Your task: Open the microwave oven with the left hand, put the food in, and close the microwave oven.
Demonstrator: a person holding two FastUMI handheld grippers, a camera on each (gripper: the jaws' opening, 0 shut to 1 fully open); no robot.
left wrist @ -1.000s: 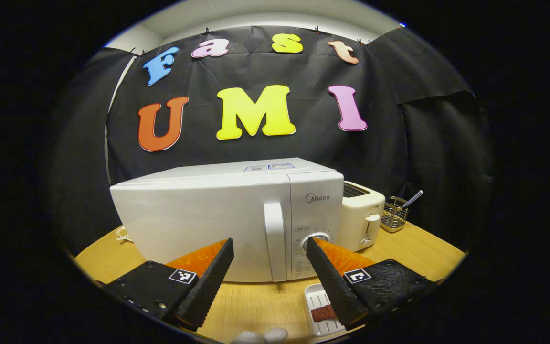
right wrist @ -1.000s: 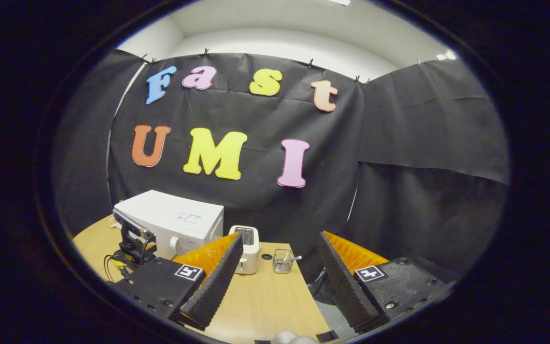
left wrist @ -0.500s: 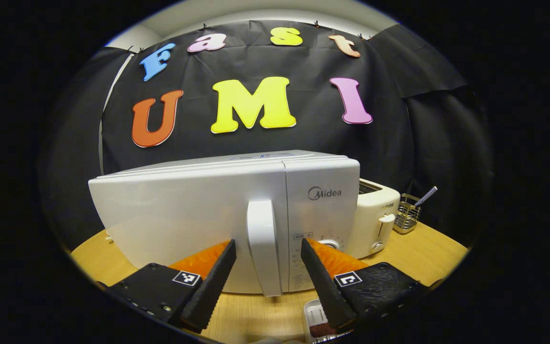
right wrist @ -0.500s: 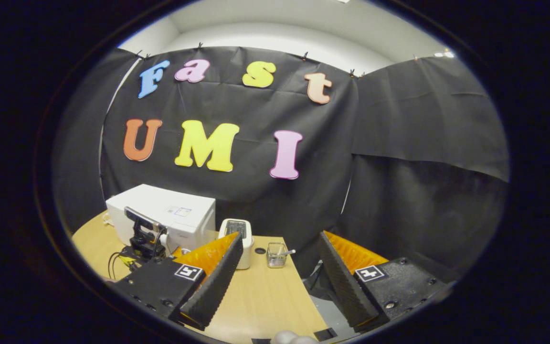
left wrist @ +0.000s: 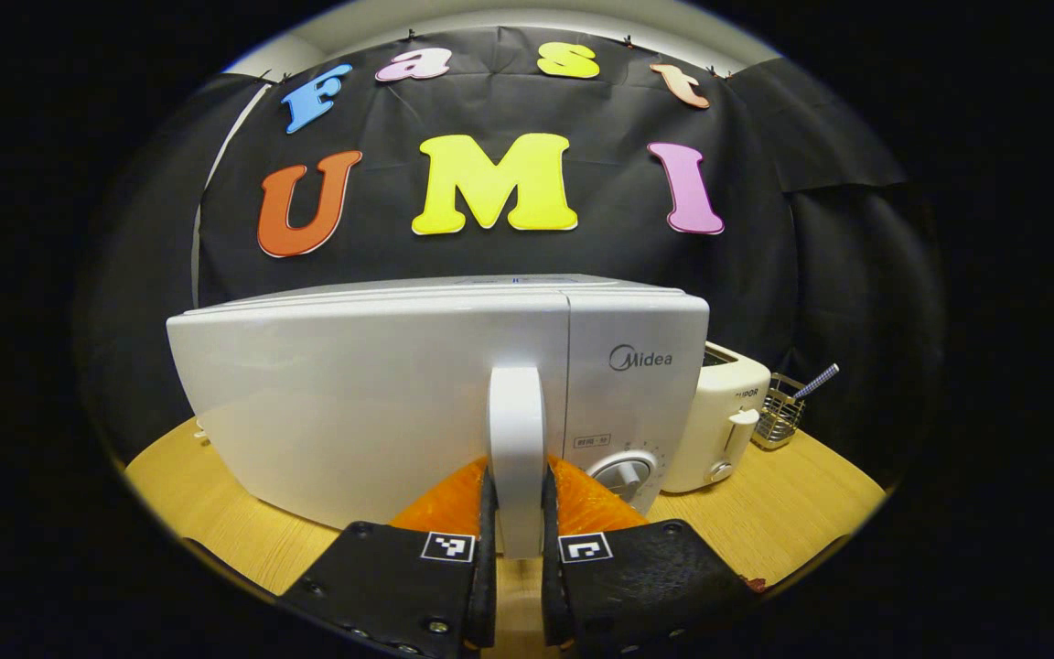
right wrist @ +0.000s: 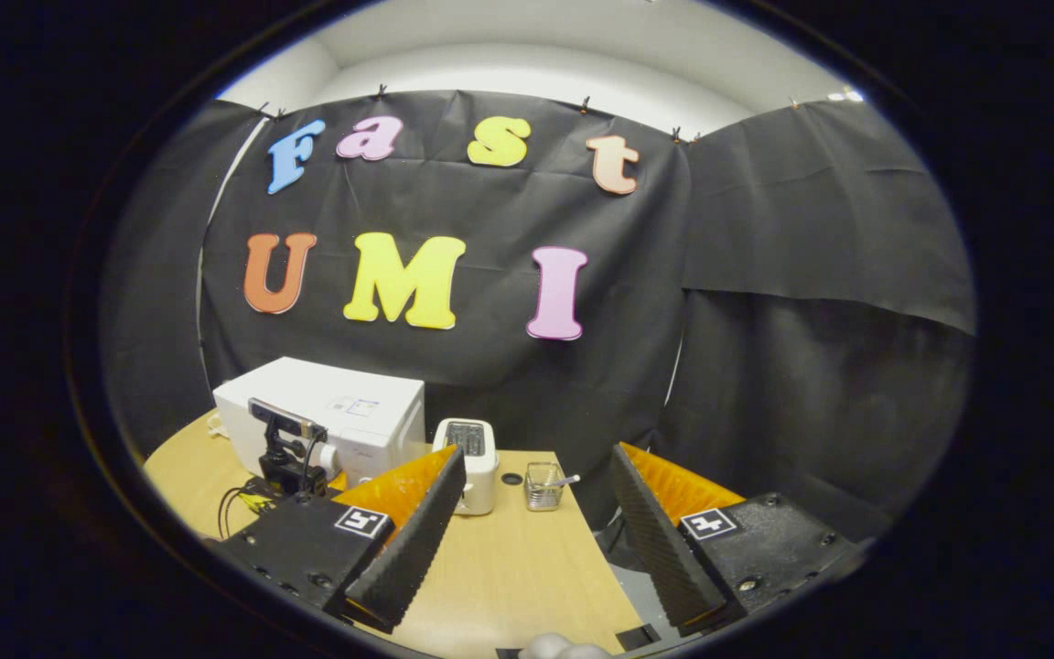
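Left gripper [left wrist: 516,549] clamped on the door handle [left wrist: 516,439] of the closed white microwave oven [left wrist: 381,394], its fingertips hiding the handle's lower end. Right gripper [right wrist: 532,540] spread wide over the wooden table [right wrist: 509,567]. Microwave front reads "Midea"; panel print too small to read.

The microwave oven [left wrist: 435,394] is being viewed from close in front by the left gripper view, level with its door handle [left wrist: 516,458], which is seen between that gripper's own fingers. The wooden table [right wrist: 509,567] is being viewed by the right gripper view from farther back and to the right, facing the booth's wall. The microwave oven [right wrist: 335,421], toaster [right wrist: 470,453] and wire basket [right wrist: 543,485] are being shared by both.
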